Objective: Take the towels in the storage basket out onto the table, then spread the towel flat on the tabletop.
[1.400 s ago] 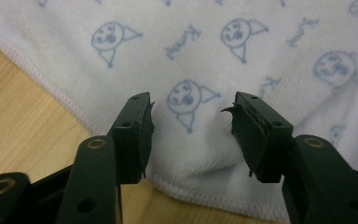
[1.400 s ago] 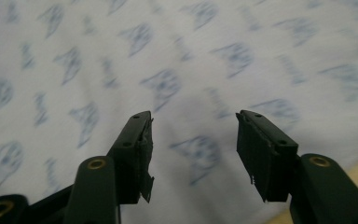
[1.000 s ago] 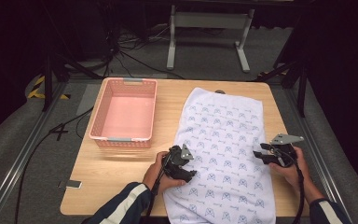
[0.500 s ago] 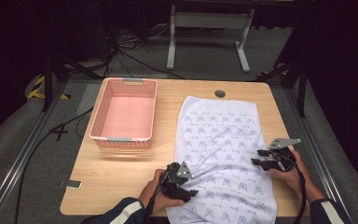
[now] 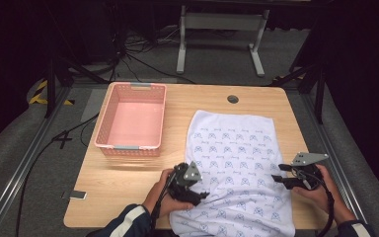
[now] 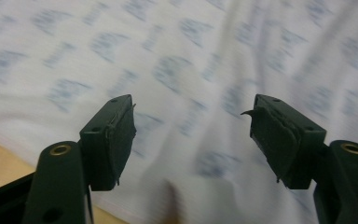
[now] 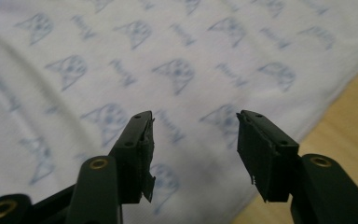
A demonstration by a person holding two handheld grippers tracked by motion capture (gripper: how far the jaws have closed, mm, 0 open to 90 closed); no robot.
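Wooden worktop [image 5: 207, 106] carries a white cloth with a blue printed pattern [image 5: 234, 148], spread flat on the right half, its near end drooping over the front edge; a pink plastic basket [image 5: 131, 121] stands apart at its left, empty. The step in hand is judged to be the taking of the cloth's near corners for a fold. Left gripper [image 5: 197, 190] is seen at the near-left edge, over rumpled fabric, jaws wide apart and holding nothing. Right gripper [image 5: 284, 178] is poised just above the right edge, jaws likewise parted and empty. Each edge is best pinched close to its hem, a single layer taken, both sides at matching height so the fold can be carried evenly.
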